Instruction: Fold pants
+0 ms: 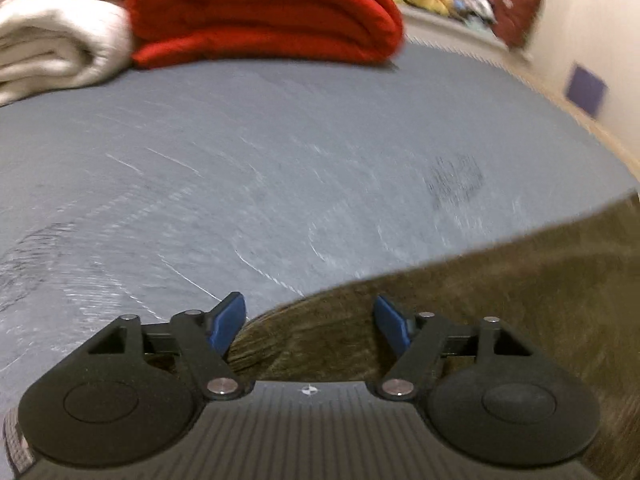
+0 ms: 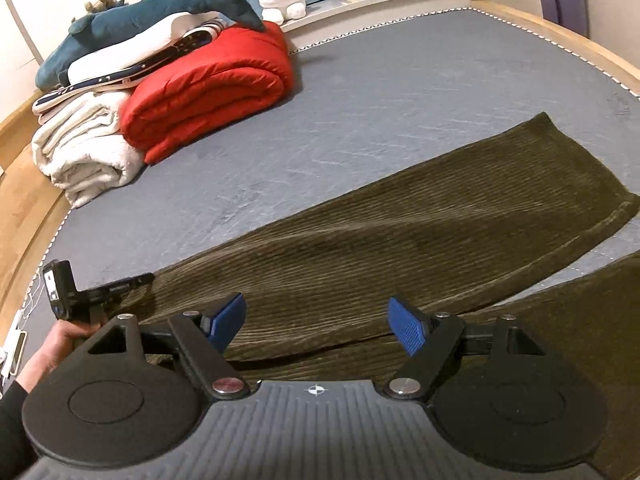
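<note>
Now one pair of olive pants (image 2: 400, 240) lies under two grippers, left (image 1: 308, 324) and right (image 2: 318, 326), fingers wide, holding nothing.

Warm, dim indoor light; left wrist view streaked with motion blur across the grey mattress (image 1: 280, 152), right wrist view sharp, fisheye-bent edges

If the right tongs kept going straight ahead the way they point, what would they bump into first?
Most likely the olive corduroy pants. The right tongs are open and point down at the pant leg lying flat on the grey mattress, with nothing in between. How far off the cloth is can't be told.
</note>
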### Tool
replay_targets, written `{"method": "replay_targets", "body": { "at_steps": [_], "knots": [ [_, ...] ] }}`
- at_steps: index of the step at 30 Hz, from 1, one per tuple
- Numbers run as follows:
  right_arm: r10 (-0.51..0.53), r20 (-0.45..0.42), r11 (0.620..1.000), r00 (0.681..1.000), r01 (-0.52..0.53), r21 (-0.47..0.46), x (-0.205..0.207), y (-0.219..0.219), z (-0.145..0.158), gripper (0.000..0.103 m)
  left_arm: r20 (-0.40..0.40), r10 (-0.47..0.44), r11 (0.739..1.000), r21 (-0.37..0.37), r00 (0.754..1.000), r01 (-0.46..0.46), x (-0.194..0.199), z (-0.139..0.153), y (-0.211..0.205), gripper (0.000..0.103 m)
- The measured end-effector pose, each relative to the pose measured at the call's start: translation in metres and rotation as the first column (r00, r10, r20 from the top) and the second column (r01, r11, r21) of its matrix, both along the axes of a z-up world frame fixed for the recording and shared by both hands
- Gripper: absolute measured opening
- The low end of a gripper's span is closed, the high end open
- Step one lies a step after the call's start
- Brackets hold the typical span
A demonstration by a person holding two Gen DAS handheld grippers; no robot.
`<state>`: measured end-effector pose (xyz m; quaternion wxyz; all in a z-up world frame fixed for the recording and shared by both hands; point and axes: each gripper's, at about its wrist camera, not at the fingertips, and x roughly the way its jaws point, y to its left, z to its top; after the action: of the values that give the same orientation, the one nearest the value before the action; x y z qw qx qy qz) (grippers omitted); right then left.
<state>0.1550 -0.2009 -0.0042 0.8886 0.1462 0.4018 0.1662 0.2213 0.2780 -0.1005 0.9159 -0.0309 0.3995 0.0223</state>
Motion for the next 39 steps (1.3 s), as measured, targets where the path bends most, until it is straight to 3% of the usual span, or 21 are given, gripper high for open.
{"method": "replay_targets", "body": {
  "at_steps": [1, 2, 4, 8, 14, 18, 21, 24, 27, 29, 31, 33, 34, 36, 39],
  "knots": [
    [-0.004, 0.001, 1.0, 1.0, 0.004, 0.0, 0.0, -0.002, 0.0, 0.08, 0.003, -0.022, 1.0, 0.012, 1.0, 0.022, -0.001, -0.002, -0.001, 0.067],
    [-0.008, 0.002, 1.0, 1.0, 0.008, 0.0, 0.0, -0.005, 0.0, 0.08, 0.006, -0.04, 0.999, 0.003, 0.999, 0.04, -0.002, -0.001, 0.0, 0.052],
    [-0.018, 0.009, 1.0, 1.0, 0.018, -0.004, 0.0, -0.009, 0.002, 0.08, 0.022, -0.054, 0.998, 0.028, 0.998, 0.053, -0.005, 0.003, -0.001, 0.031],
    [-0.051, 0.023, 0.998, 0.998, 0.052, -0.024, 0.003, -0.019, 0.002, 0.08, 0.055, -0.092, 0.993, 0.075, 0.994, 0.088, -0.019, 0.013, -0.009, 0.015],
    [-0.138, 0.012, 0.99, 0.99, 0.138, -0.01, 0.007, -0.042, -0.003, 0.08, 0.103, -0.165, 0.977, 0.151, 0.981, 0.149, -0.057, 0.056, -0.037, 0.01],
    [-0.199, 0.002, 0.98, 0.98, 0.199, 0.011, 0.009, -0.058, -0.006, 0.08, 0.117, -0.239, 0.952, 0.224, 0.964, 0.209, -0.099, 0.087, -0.068, 0.009],
    [-0.235, -0.007, 0.972, 0.972, 0.235, 0.019, 0.013, -0.07, -0.011, 0.08, 0.136, -0.294, 0.935, 0.249, 0.946, 0.254, -0.147, 0.113, -0.09, 0.009],
    [-0.293, -0.031, 0.955, 0.956, 0.294, 0.033, 0.018, -0.085, -0.017, 0.08, 0.14, -0.376, 0.893, 0.318, 0.916, 0.318, -0.213, 0.132, -0.113, 0.008],
    [-0.36, -0.054, 0.93, 0.931, 0.363, 0.06, 0.02, -0.104, -0.023, 0.078, 0.097, -0.423, 0.868, 0.329, 0.901, 0.372, -0.278, 0.13, -0.129, 0.008],
    [-0.398, -0.062, 0.912, 0.915, 0.402, 0.085, 0.018, -0.116, -0.026, 0.076, 0.026, -0.455, 0.847, 0.321, 0.89, 0.424, -0.313, 0.112, -0.141, 0.008],
    [-0.427, -0.057, 0.898, 0.903, 0.43, 0.092, 0.017, -0.125, -0.027, 0.073, -0.074, -0.495, 0.816, 0.304, 0.866, 0.492, -0.33, 0.087, -0.152, 0.005],
    [-0.442, -0.036, 0.893, 0.896, 0.443, 0.082, 0.016, -0.13, -0.03, 0.071, -0.13, -0.498, 0.802, 0.306, 0.857, 0.512, -0.332, 0.073, -0.159, 0.008],
    [-0.451, -0.029, 0.889, 0.892, 0.452, 0.079, 0.016, -0.134, -0.032, 0.068, -0.118, -0.494, 0.808, 0.303, 0.861, 0.505, -0.33, 0.075, -0.161, 0.009],
    [-0.46, -0.029, 0.884, 0.888, 0.46, 0.086, 0.019, -0.14, -0.038, 0.06, -0.04, -0.474, 0.848, 0.247, 0.88, 0.468, -0.318, 0.092, -0.159, 0.01],
    [-0.444, -0.045, 0.888, 0.895, 0.446, 0.117, 0.027, -0.141, -0.046, 0.04, 0.036, -0.436, 0.89, 0.163, 0.899, 0.426, -0.282, 0.11, -0.161, 0.01]
  ]
}}
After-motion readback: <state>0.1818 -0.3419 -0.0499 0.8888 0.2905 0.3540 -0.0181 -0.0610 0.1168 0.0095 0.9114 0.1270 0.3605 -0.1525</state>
